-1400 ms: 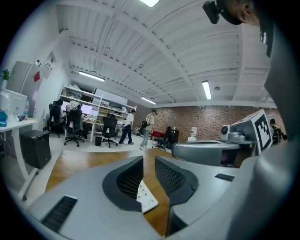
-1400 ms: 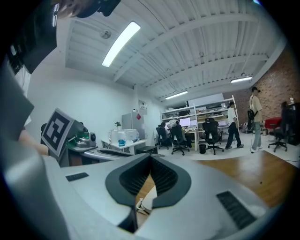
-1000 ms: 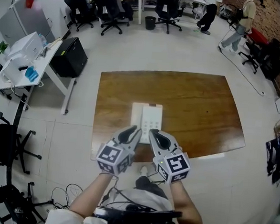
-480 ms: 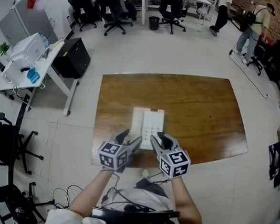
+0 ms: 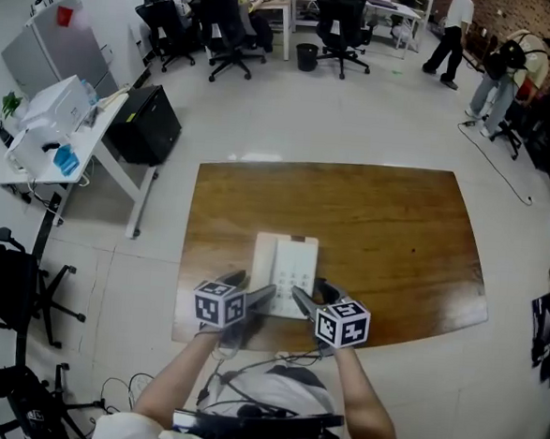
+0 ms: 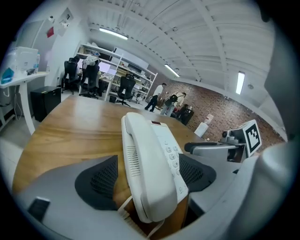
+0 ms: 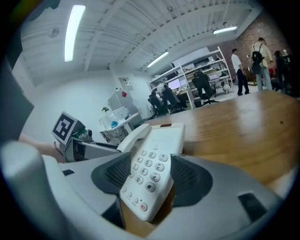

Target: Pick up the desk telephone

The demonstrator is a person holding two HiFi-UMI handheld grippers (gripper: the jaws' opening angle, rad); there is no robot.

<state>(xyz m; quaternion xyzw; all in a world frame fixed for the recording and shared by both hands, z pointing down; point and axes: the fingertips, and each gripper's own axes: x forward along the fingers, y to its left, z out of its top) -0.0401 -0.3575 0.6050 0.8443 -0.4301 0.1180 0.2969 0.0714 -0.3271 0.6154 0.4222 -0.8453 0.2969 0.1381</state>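
Note:
A white desk telephone [image 5: 286, 264] lies on the brown wooden table [image 5: 396, 232], near its front edge, with the handset on its left side. My left gripper [image 5: 252, 288] is at the phone's near left corner. Its jaws are opening, and the handset [image 6: 145, 159] lies between the dark pads [image 6: 99, 180] with a gap on the left side. My right gripper [image 5: 315, 297] is at the near right corner. Its jaws are opening too, around the keypad end [image 7: 151, 174], and its pads [image 7: 190, 178] stand close beside the phone.
Left of the table stand a white desk [image 5: 70, 129] with equipment and a black cabinet [image 5: 143, 113]. Office chairs [image 5: 228, 23] and a bin [image 5: 307, 57] are at the back. People [image 5: 452, 34] walk at the back right. A black chair [image 5: 12, 285] stands near left.
Both grippers have come down and forward from above the table's front edge to the phone's near end. Their jaws, shut a second ago, have spread apart around the phone.

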